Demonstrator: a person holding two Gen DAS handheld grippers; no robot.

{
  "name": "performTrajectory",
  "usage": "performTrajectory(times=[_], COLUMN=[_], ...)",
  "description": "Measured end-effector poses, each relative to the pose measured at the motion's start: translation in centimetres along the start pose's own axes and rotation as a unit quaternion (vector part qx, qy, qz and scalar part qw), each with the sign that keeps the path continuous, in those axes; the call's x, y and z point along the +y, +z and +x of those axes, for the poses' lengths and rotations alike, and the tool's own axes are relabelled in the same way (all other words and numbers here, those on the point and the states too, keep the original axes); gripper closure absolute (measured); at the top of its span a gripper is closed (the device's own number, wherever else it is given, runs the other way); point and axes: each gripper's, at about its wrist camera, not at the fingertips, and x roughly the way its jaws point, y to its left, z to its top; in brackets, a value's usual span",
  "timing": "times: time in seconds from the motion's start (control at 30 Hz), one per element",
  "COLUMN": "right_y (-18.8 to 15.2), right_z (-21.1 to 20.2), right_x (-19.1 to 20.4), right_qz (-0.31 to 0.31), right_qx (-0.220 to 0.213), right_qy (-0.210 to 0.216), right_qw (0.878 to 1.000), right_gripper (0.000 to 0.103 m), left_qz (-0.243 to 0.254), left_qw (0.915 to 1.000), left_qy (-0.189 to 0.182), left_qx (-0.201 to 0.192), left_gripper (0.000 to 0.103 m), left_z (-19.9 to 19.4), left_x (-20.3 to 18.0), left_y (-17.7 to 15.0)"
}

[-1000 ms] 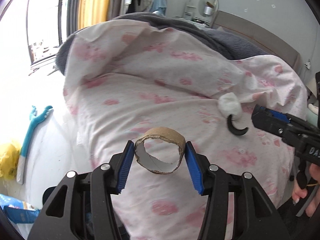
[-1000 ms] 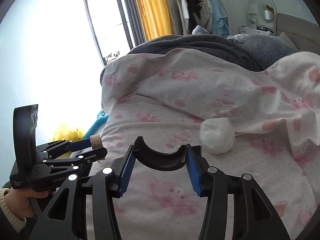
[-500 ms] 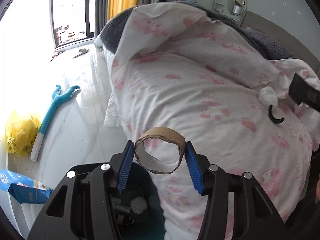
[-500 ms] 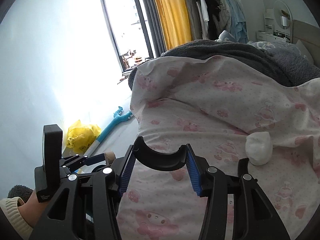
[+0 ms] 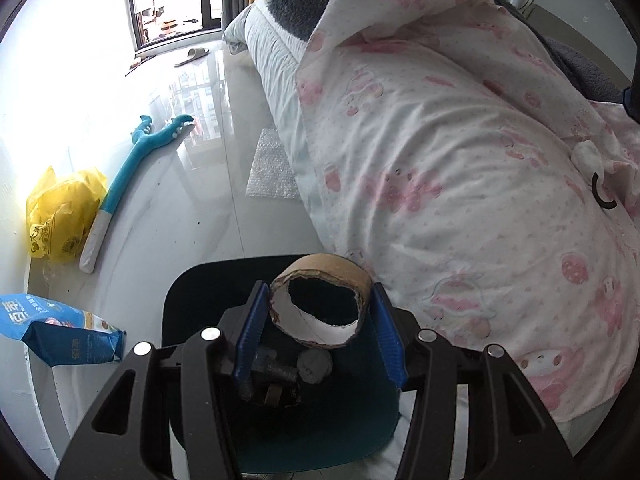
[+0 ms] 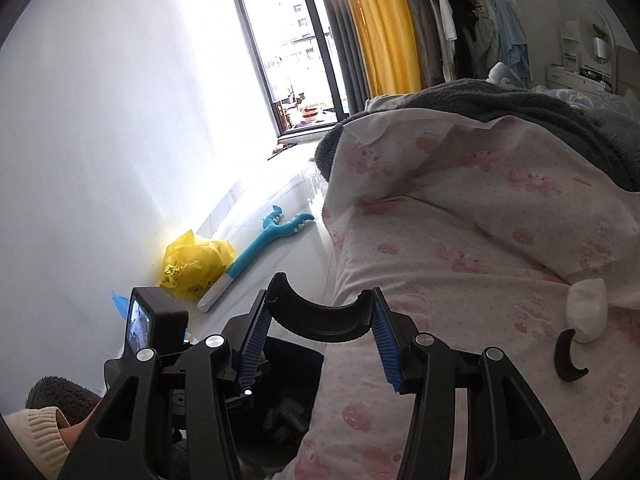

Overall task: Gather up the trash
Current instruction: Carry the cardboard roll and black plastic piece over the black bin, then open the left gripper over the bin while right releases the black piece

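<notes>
Bin (image 5: 192, 280) now beneath left tool's (image 5: 320, 330) cardboard ring (image 5: 320, 280).

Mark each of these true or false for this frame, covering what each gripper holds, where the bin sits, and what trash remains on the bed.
1. The left gripper is clamped on a cardboard ring. True.
2. The cardboard ring already lies inside the bin. False: it is between the pads, above the bin's opening.
3. The right gripper is empty. False: it holds a curved black plastic piece.
4. A white wad and a black hook-shaped piece lie on the pink patterned duvet. True.
5. The bin is empty. False: it contains a grey wad and other scraps.
</notes>
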Motion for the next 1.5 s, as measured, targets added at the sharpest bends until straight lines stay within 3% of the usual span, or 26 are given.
performTrajectory(times=[0.63,0.7,0.73,0.9,1.13,1.5], right_y=[-1.0,-1.2,-1.3,-2.0,-2.8,-4.9], right_z=[6.1,7.0,7.4,9.3,11.8,15.5], right_x=[6.2,6.6,6.7,7.5,8.4,8.5], right_qz=[-0.024,-0.026,-0.027,-0.021,-0.015,0.011], right_qx=[0.058,0.07,0.075,0.097,0.122,0.173], right_qy=[0.035,0.036,0.038,0.045,0.043,0.037], right_qw=[0.997,0.997,0.996,0.994,0.991,0.984], right_gripper=[0.052,0.052,0.052,0.052,0.052,0.053], left_qz=[-0.053,-0.062,-0.064,-0.07,-0.069,-0.079], left_qw=[0.9882,0.986,0.9855,0.9881,0.995,0.9961], left_qy=[0.01,0.004,0.006,0.007,0.02,0.029], left_qx=[0.143,0.155,0.157,0.137,0.069,-0.028], left_gripper=[0.047,0.042,0.034,0.022,0.014,0.013], left_z=[5.3,5.6,5.6,4.5,1.8,-3.4], left_x=[6.7,7.3,7.5,8.3,9.7,12.2], left_y=[-5.2,-5.5,-5.7,-6.0,-5.7,-5.3])
